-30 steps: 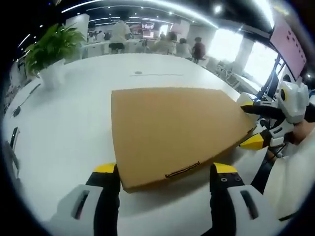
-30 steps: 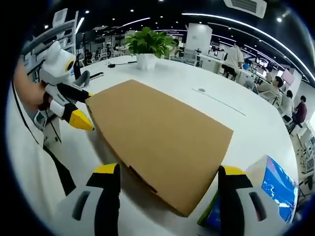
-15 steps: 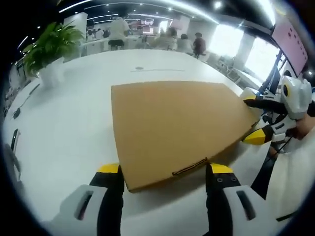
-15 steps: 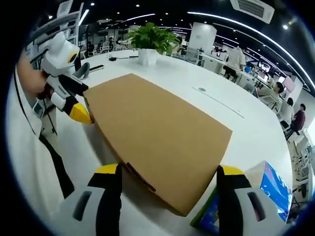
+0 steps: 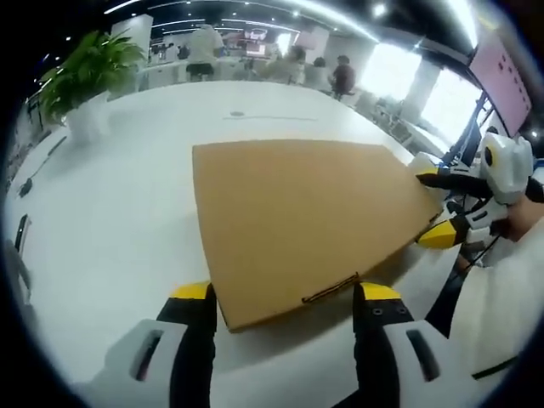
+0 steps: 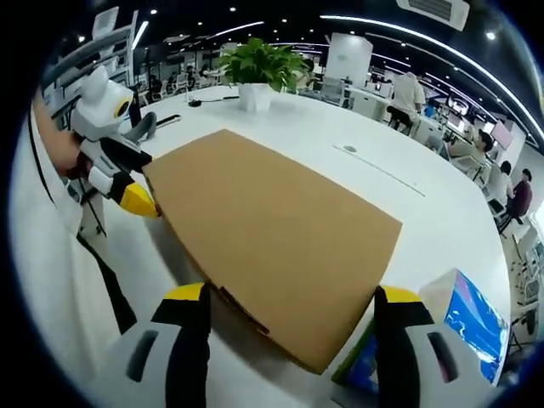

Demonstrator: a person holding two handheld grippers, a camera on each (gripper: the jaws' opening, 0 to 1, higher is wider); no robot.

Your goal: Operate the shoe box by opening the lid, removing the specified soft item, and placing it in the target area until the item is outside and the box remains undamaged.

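The box (image 5: 297, 225) lies closed between both spread jaws on the tabletop (image 5: 119, 195); opening has not begun.

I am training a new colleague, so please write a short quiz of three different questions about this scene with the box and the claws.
1. True or false: the lid of the box is already lifted.
2. Multiple choice: what stands on the table far behind the box? A) a potted plant B) a lamp C) a kettle
3. Fill in: both claws are ____, one at each end of the box.

Key
1. False. The lid lies flat and closed in both views.
2. A. The plant is in a white pot.
3. Open. The left claw and the right claw each have their jaws spread wide at a box edge, gripping nothing.
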